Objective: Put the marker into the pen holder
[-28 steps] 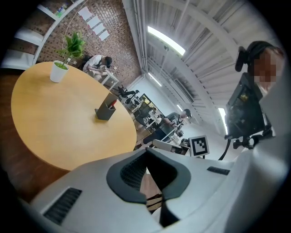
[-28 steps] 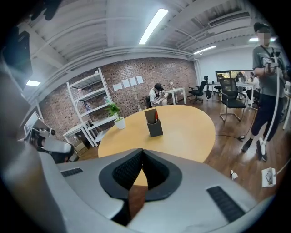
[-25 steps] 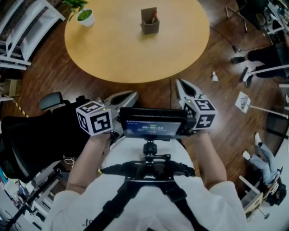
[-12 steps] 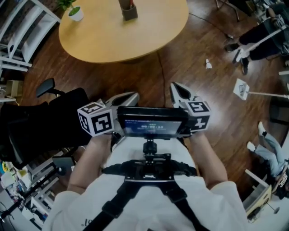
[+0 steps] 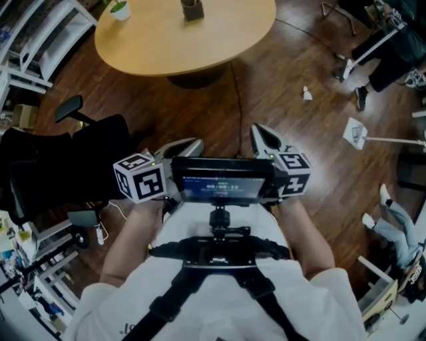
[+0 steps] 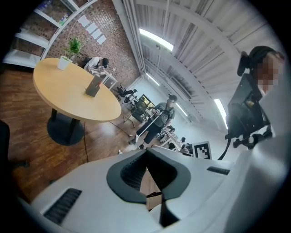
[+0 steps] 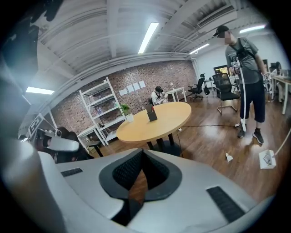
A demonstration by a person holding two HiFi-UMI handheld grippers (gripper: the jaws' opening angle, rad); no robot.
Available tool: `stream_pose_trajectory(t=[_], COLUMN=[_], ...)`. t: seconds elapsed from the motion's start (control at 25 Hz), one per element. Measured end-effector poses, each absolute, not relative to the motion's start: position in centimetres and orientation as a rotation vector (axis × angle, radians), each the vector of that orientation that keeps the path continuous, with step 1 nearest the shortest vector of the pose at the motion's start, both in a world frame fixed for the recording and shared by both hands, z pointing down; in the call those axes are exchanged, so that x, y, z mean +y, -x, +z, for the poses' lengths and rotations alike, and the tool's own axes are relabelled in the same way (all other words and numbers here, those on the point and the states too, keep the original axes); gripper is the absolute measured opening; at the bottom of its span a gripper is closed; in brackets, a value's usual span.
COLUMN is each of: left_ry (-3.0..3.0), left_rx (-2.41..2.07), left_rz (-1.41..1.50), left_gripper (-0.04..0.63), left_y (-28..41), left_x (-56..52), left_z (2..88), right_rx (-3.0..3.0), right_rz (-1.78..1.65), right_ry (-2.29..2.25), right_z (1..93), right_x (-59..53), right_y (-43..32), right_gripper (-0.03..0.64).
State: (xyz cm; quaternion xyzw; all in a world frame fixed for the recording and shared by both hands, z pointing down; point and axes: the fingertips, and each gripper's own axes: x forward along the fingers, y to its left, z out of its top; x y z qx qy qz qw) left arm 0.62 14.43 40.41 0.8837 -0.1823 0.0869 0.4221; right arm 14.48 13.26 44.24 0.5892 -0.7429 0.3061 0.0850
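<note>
Left gripper (image 5: 197, 140): clenched, empty, near the body.
Right gripper (image 5: 255, 128): clenched, empty, likewise.
Holder (image 5: 192, 8): far, on table (image 5: 166, 50), well apart from both.
Marker: not made out; possibly inside holder.
Why: nothing within reach, so jaws idle.

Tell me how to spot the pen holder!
Look for the big round wooden table. Two things stand on it. The pen holder is the small dark box near the middle, not the white plant pot by the edge.
</note>
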Motion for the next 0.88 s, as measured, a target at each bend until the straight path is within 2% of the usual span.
stream_pose_trajectory(t=[0.4,0.88], left_ry=[-2.235,-2.206], left_rx=[-0.423,-0.427], left_rz=[0.201,0.17], left_gripper=[0.0,0.0], left_y=[-0.9,4.2], left_x=[14.8,14.4], left_z=[39.0,38.4], right_rx=[-2.181,-2.278], right_rz=[0.897,0.929], right_ry=[-1.779,-1.746], right_z=[42.3,40.8], right_x=[14.1,13.6], right_y=[-13.7,-7.1], right_gripper=[0.011,0.01])
